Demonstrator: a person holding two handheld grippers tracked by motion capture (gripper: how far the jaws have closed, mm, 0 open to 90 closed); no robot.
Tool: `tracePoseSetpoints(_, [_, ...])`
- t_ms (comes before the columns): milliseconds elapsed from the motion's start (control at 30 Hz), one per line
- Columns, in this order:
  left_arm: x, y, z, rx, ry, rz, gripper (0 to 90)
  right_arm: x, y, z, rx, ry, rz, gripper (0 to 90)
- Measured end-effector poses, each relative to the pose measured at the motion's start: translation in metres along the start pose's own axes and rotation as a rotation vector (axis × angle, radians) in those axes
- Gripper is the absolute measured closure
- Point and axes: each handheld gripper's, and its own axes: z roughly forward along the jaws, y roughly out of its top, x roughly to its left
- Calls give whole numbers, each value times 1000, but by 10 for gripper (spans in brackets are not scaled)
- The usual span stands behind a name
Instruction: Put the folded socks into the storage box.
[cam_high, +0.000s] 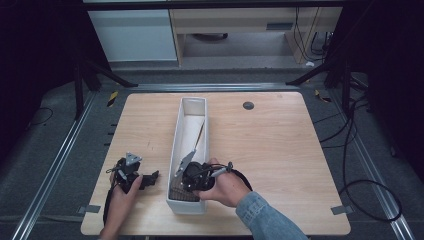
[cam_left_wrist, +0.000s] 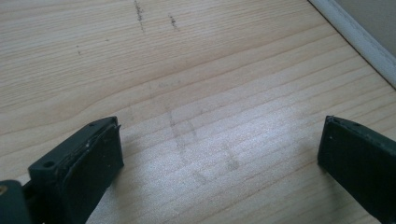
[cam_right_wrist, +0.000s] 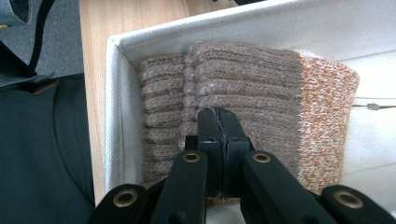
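A folded ribbed knit piece (cam_right_wrist: 243, 74), brown with an orange-flecked edge, lies at the near end of a long white box (cam_high: 175, 145). My right gripper (cam_right_wrist: 218, 114) is shut, its two jaws pressed together just above the knit; I see nothing between them. In the high view my right gripper (cam_high: 192, 181) reaches into the box's near end, held by a hand in a denim sleeve. My left gripper (cam_high: 150, 177) rests low over the wooden table (cam_high: 280, 145), left of the box. Its jaws stand wide apart over bare wood in the left gripper view (cam_left_wrist: 219, 135).
The box's white wall (cam_left_wrist: 359, 35) runs close by at the upper right of the left gripper view. A pale lining and a thin stick (cam_high: 200, 134) lie farther along inside the box. A round dark grommet (cam_high: 248, 105) sits at the table's far side.
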Motion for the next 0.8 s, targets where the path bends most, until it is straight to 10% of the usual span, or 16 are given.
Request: tracePoseSetpoints(800, [0, 0, 0, 0, 0, 0, 0, 5, 2, 11, 33, -25, -8, 899])
